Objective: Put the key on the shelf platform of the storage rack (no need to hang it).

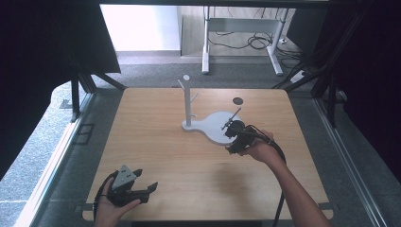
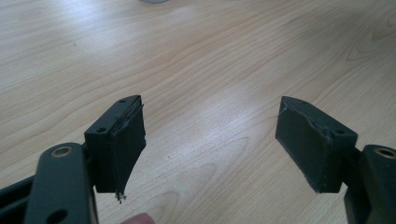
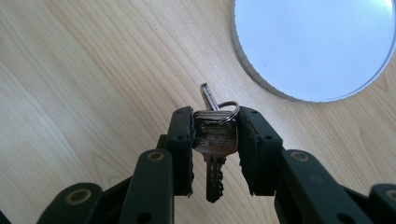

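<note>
Nearest the high camera, at the near left of the wooden surface (image 1: 198, 161), the left hand-held gripper (image 1: 144, 188) is held low by a hand (image 1: 109, 210), its jaws spread apart and nothing between them; a grey three-cornered plate sits on top of it. Farther off and to the right, the right hand-held gripper (image 1: 231, 130) is held by the other hand (image 1: 259, 150) at the near right edge of a white base (image 1: 215, 126). A white stand (image 1: 187, 101) with short pegs rises from the left end of that base. A dark round spot (image 1: 237, 100) is seen on the surface beyond the base.

From the left hand-held gripper view, the two black jaws are seen wide apart over bare wood grain (image 2: 201, 70), with nothing held. A fingertip (image 2: 140, 218) is glimpsed at the bottom edge.

From the right hand-held gripper view, the jaws are seen clenched on a silver key (image 3: 215, 144), gripped by its head with the blade pointing toward the camera. A key ring (image 3: 228, 111) and a second key (image 3: 208, 97) are seen just beyond the jaws. The rounded rim of the white base (image 3: 261, 79) lies at the upper right, near the keys but apart from them.
</note>
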A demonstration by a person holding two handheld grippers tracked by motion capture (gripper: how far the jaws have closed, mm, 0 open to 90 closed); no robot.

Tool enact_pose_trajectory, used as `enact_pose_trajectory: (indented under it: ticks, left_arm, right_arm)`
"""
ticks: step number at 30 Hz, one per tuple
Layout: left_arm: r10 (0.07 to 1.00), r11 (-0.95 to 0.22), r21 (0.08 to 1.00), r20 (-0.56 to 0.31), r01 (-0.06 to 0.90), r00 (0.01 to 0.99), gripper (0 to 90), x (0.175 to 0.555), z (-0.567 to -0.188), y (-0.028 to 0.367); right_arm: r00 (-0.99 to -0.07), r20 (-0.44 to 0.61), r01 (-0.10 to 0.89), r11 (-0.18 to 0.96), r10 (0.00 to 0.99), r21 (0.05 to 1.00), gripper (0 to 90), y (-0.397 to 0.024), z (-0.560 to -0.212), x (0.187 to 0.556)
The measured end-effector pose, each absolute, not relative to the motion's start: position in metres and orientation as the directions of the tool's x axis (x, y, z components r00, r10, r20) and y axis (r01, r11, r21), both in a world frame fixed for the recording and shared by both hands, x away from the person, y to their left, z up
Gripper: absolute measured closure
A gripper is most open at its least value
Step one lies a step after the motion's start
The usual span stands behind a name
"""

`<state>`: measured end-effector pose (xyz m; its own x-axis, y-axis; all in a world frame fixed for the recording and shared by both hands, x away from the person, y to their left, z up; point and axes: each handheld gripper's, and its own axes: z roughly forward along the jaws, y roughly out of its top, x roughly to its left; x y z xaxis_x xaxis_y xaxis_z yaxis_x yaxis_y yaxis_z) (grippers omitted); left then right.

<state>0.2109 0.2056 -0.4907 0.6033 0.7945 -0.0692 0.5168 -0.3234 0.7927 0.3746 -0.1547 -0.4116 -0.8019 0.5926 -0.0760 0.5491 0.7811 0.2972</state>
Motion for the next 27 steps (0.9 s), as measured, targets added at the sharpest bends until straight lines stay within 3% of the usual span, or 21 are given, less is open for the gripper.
enact_pose_trajectory:
  ticks: [27]
  left_arm:
    - [0.796,-0.319,0.795,-0.071,0.516,0.602,24.4,0.211,-0.491,0.207]
  right_arm:
    - [-0.782,-0.073,0.574,0.761,0.619,0.3,67.9,-0.147,-0.409,0.406]
